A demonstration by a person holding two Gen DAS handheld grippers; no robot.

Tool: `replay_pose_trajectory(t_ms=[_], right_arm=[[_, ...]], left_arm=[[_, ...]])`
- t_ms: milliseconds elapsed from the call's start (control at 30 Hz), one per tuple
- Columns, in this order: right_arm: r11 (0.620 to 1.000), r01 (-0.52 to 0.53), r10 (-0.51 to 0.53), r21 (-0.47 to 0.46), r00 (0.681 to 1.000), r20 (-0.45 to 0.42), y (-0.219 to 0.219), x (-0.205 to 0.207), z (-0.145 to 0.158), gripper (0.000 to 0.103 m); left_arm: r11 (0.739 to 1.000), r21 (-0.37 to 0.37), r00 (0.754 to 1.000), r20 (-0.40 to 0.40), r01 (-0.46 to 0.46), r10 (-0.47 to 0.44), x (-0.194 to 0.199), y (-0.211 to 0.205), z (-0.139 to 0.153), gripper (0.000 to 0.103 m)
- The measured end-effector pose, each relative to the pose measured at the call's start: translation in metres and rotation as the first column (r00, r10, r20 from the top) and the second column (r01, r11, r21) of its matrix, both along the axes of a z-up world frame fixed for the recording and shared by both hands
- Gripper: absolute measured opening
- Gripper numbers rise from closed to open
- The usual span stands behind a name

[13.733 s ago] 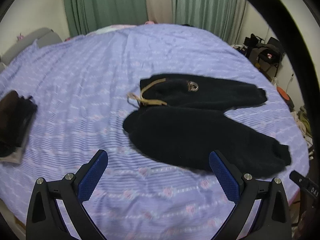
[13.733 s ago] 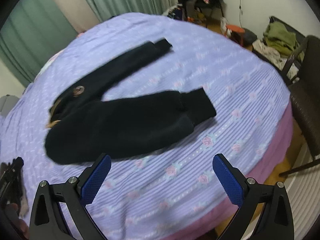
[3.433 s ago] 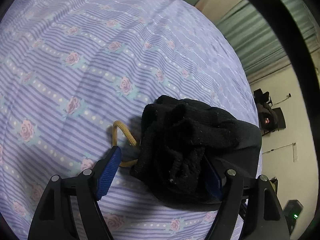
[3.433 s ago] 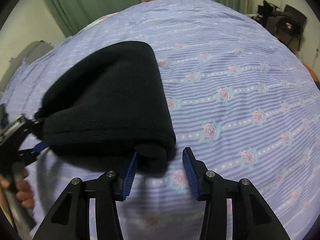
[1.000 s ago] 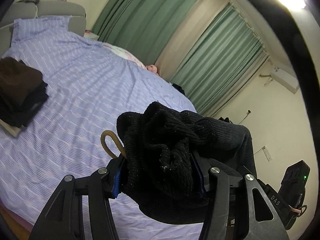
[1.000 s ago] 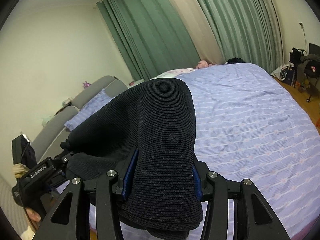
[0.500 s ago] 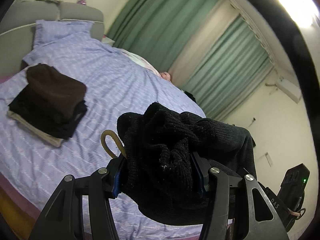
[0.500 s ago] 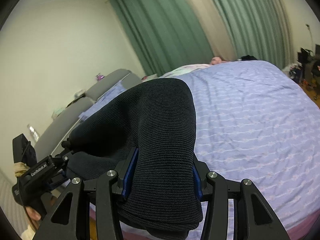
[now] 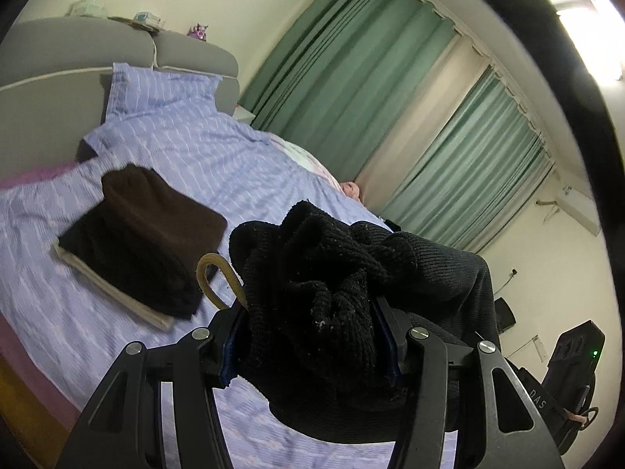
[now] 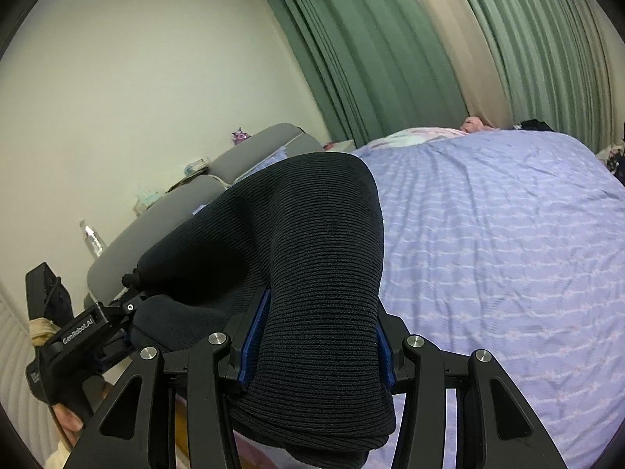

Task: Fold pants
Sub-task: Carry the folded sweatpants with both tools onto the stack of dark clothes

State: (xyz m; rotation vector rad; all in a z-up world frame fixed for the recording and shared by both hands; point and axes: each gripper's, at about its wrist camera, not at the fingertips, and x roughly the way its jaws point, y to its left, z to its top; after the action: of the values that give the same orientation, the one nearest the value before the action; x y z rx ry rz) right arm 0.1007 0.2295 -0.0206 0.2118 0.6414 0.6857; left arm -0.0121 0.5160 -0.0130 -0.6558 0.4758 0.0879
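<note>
Pants (image 9: 324, 293) are folded up into a thick black bundle and held in the air above the bed (image 9: 187, 148), one claw at each end. Left claw (image 9: 312, 342) is clamped tight on the bunched waistband end, blue pads pressed into the knit, and a tan drawstring loop (image 9: 213, 277) sticks out just beside its left finger. Right claw (image 10: 314, 342) is squeezed onto the smooth ribbed fold at the other end, fabric bulging out above and below the pads. From the right wrist view you can see the bundle stretching across to the left claw, low on the left side of the frame.

Lower left in the left wrist view there's a stack of folded clothes (image 9: 144, 234) lying on the lilac striped sheet, brown piece on top, darker one under it, something cream at the bottom. Grey headboard (image 9: 78, 51) and a pillow (image 9: 156, 93) sit behind that, green curtains (image 9: 336, 78) along the far wall.
</note>
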Motion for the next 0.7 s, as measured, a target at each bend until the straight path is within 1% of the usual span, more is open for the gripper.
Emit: replay_pose_trajectory(t_ms=[133, 200, 300, 400, 500, 567, 700], right_arm=[[1.000, 0.026, -0.026, 0.015, 1.000, -0.014, 0.042, 0.007, -0.008, 0.047], [0.998, 0.053, -0.052, 0.016, 0.998, -0.044, 0.071, 0.013, -0.013, 0.047], [0.997, 0.071, -0.070, 0.026, 0.996, -0.057, 0.108, 0.024, -0.020, 0.047], [0.995, 0.094, -0.089, 0.042, 0.992, -0.092, 0.156, 0.043, -0.033, 0.047], [0.994, 0.097, -0.093, 0.040, 0.990, -0.108, 0.193, 0.062, -0.043, 0.047], [0.994, 0.104, -0.099, 0.036, 0.988, -0.117, 0.215, 0.071, -0.049, 0.047], [0.994, 0.105, -0.102, 0.016, 0.986, -0.133, 0.253, 0.106, -0.063, 0.047]], left_arm=[[0.999, 0.012, 0.999, -0.021, 0.040, -0.040, 0.019, 0.058, -0.002, 0.054], [0.998, 0.003, 0.997, -0.041, 0.059, -0.059, 0.031, 0.090, -0.003, 0.054], [0.996, 0.024, 0.995, -0.053, 0.086, -0.085, 0.050, 0.136, -0.007, 0.053], [0.993, 0.041, 0.992, -0.074, 0.107, -0.104, 0.071, 0.181, -0.014, 0.053], [0.990, 0.055, 0.987, -0.095, 0.134, -0.128, 0.098, 0.225, -0.021, 0.053], [0.986, 0.066, 0.984, -0.107, 0.150, -0.142, 0.116, 0.247, -0.027, 0.053], [0.981, 0.066, 0.977, -0.126, 0.183, -0.174, 0.155, 0.288, -0.044, 0.053]])
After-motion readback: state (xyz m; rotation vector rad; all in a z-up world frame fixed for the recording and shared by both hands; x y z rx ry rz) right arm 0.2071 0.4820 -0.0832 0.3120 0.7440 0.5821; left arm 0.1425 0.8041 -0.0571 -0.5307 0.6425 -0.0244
